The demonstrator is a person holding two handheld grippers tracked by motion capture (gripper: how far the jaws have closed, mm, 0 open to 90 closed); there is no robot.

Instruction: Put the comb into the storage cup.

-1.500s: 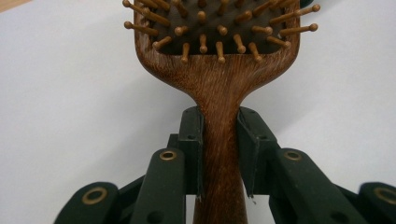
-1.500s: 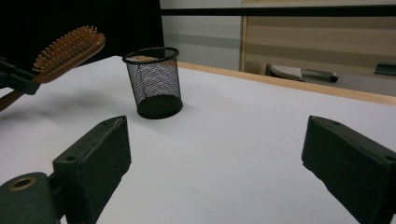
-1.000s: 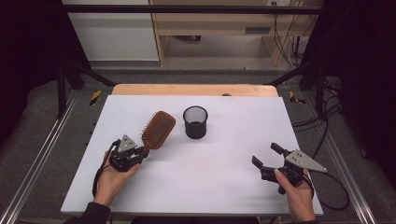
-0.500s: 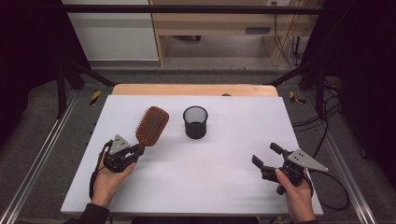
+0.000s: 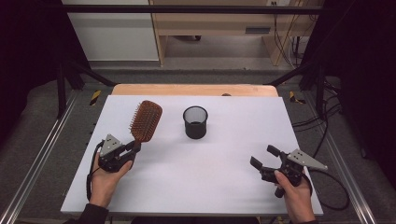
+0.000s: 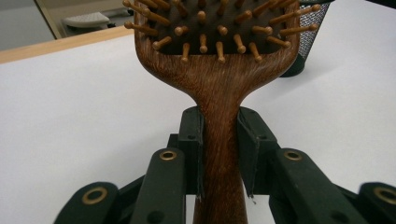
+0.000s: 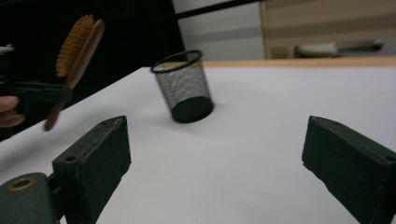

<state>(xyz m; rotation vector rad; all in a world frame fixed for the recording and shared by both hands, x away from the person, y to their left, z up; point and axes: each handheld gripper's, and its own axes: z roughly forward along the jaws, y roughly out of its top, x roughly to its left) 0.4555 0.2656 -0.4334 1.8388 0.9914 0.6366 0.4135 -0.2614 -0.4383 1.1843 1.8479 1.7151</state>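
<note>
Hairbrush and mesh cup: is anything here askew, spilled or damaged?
Nothing stands out. The hairbrush looks intact, its handle clamped squarely in the left gripper. The mesh cup stands upright on the table.

My desk (image 5: pixel 224 186) has a plain white top with a strip of light wood (image 5: pixel 194 89) along the far edge. Behind it there's grey floor (image 5: pixel 219 56), a white cabinet (image 5: pixel 112 30) and a wooden bench (image 5: pixel 224 18). Cables (image 5: pixel 322 116) trail down the right, dark curtains on both sides.

Black mesh cup (image 5: pixel 195 122) upright mid-table; white tabletop (image 5: pixel 210 186); wooden strip (image 5: pixel 194 89) along far edge.
</note>
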